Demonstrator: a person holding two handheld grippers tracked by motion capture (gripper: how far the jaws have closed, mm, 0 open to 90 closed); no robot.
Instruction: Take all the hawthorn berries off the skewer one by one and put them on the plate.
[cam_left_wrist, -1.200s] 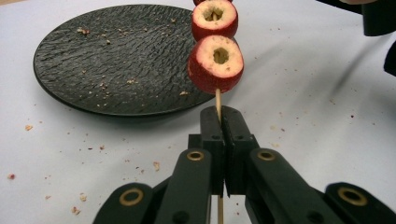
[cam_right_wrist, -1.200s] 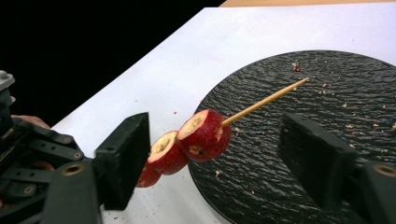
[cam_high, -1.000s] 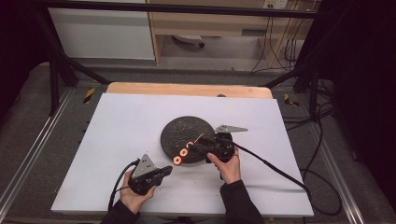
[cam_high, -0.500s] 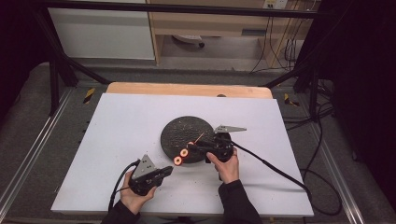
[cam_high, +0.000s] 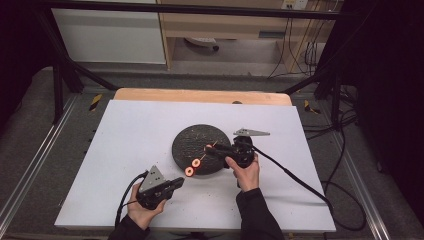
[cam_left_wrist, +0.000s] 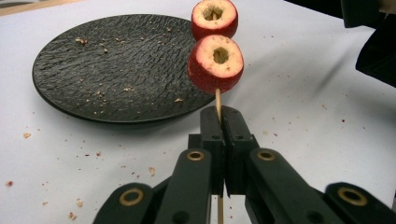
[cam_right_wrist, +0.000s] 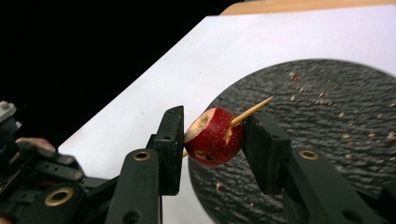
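Observation:
My left gripper is shut on the lower end of a thin wooden skewer. Two red cored fruits are threaded on it above the jaws, over the near rim of a black textured plate. My right gripper comes in from the right, its jaws pressed against both sides of a third red fruit. The skewer's pointed tip sticks out through that fruit, above the plate.
Both grippers work over a white table strewn with small crumbs. Beyond it is a wooden edge. The right gripper's cable trails to the right. The other gripper's body shows low on the left in the right gripper view.
The right gripper has edged slightly left with its fruit, and the two fruits on the skewer sit a little closer to the left gripper, which has hardly moved.

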